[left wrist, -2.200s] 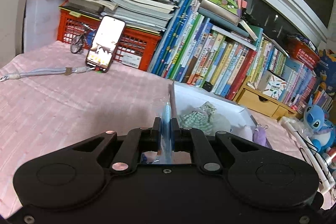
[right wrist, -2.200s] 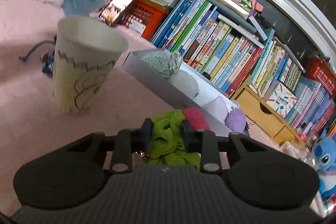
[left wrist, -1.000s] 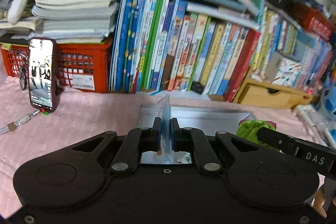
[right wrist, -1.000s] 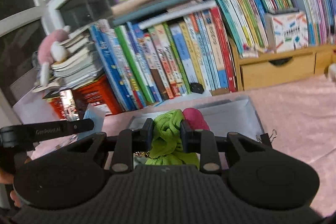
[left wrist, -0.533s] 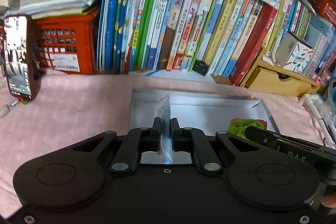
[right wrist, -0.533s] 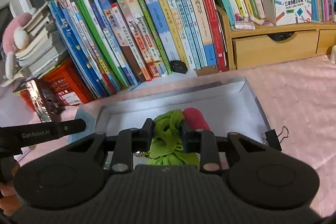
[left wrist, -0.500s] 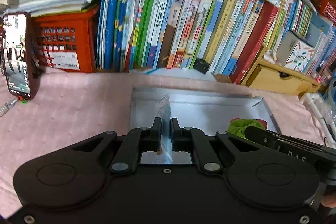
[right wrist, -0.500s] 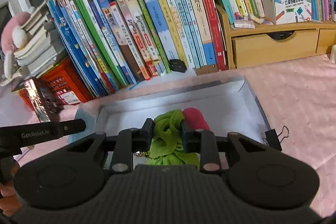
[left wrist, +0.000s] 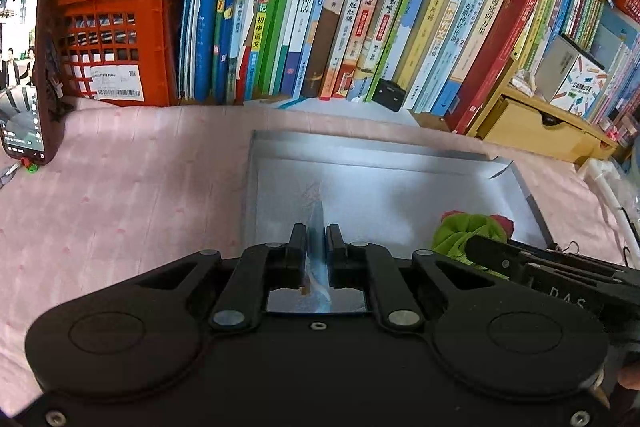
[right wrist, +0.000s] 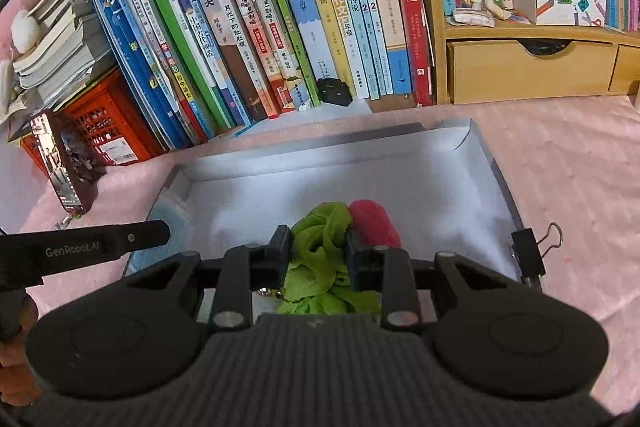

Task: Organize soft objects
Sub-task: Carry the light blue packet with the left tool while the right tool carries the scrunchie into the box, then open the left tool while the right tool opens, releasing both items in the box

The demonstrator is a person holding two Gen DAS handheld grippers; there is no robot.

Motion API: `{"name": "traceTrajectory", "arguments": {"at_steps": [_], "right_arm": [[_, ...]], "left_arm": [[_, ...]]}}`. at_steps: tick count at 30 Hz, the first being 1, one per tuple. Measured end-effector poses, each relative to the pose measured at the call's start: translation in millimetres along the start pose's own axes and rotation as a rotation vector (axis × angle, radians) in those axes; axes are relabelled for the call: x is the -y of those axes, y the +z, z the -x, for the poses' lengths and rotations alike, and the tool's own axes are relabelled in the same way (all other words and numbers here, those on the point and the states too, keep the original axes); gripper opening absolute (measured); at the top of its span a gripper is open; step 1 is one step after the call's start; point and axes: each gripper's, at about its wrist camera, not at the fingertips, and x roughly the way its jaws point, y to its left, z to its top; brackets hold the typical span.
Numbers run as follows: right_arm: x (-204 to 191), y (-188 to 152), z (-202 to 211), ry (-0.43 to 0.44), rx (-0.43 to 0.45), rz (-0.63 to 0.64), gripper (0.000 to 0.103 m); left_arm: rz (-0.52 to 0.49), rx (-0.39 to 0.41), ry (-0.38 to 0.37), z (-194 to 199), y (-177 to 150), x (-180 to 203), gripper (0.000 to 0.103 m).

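Hovering side by side above a shallow grey tray [left wrist: 376, 163], both grippers carry soft items. The left gripper [left wrist: 318, 247] has its fingers pressed together on a thin blue mask [left wrist: 317, 223] in clear wrapping, held edge-on above the tray's near-left part. The right gripper [right wrist: 316, 247] pinches a green cloth [right wrist: 320, 239], which bunches between its fingers and spills toward the camera; a red soft piece [right wrist: 374, 221] sits against the cloth's right side, just beside the right finger. In the left wrist view the same cloth [left wrist: 464, 231] and red piece [left wrist: 502, 223] appear above the tray's near-right corner, with the right gripper's black body at the lower right. In the right wrist view a black bar of the left gripper crosses the lower left, over the tray's near-left corner.

The tray rests on a pink cloth-covered surface [left wrist: 132, 195], its far edge near a row of upright books [left wrist: 340, 11] at the back of the surface. A red crate [left wrist: 120, 39] under stacked books stands at the back-left, and a phone [left wrist: 22, 75] with a lit screen stands at the left edge. A wooden drawer unit [right wrist: 528, 67] stands at the back-right. A black binder clip [right wrist: 532, 255] lies just beside the tray's right wall; contact cannot be judged.
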Motion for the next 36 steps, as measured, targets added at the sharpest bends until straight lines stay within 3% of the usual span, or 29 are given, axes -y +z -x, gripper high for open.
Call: {"name": "traceTrajectory", "arguments": {"at_steps": [14,19,23,25,36], "right_arm": [[-0.3,-5.3,-5.3,-0.001,-0.025,0.016,0.039],[-2.0,-6.8,-2.0,0.0,-0.019,0.017,0.047],[-2.3,-8.6,5.4,-0.001,-0.006,0.029,0.062],[-3.1,-9.2,11.4,0.0,0.002,0.041,0.062],[-8.3,-13.5,73.8,0.065,0.117,0.102,0.077]], "left_arm": [[-0.002,-0.026,0.01,-5.7,-8.9,-4.0,0.012],[-0.002,-0.011,0.01,4.1,-8.3,-3.5,0.029],[-0.009,0.022,0.023,21.4,-7.1,-4.3,0.041],[-0.008,0.039,0.024,32.0,-6.4,-4.9,0.047],[-0.071,0.148,0.03,104.2,-24.2,-10.6,0.066]]}}
